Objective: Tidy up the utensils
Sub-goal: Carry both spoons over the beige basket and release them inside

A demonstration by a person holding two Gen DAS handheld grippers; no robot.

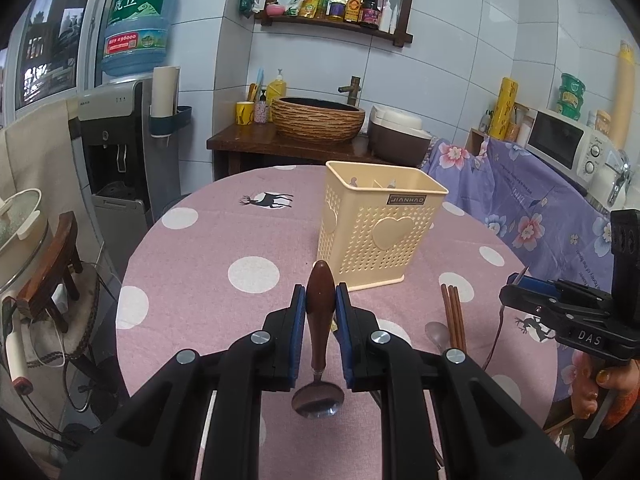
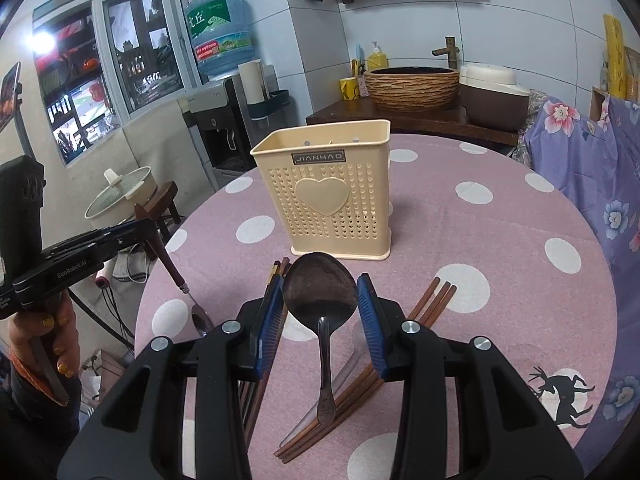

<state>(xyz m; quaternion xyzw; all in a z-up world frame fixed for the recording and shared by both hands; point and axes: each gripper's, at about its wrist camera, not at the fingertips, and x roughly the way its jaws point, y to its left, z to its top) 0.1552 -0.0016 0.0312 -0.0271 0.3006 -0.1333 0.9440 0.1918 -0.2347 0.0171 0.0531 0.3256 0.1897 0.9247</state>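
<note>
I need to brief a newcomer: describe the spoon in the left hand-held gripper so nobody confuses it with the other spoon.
Start at the pink dotted table with the cream utensil basket. In front of it, the left hand-held gripper clamps a spoon by its handle, bowl hanging down. Its dark brown wooden handle sets it apart; the other held spoon is all metal.

water dispenser [image 1: 116,152] (blue bottle [image 1: 138,26] on top), woven basin [image 1: 318,118], microwave [image 1: 568,146], shelf of bottles [image 1: 340,4]
</note>
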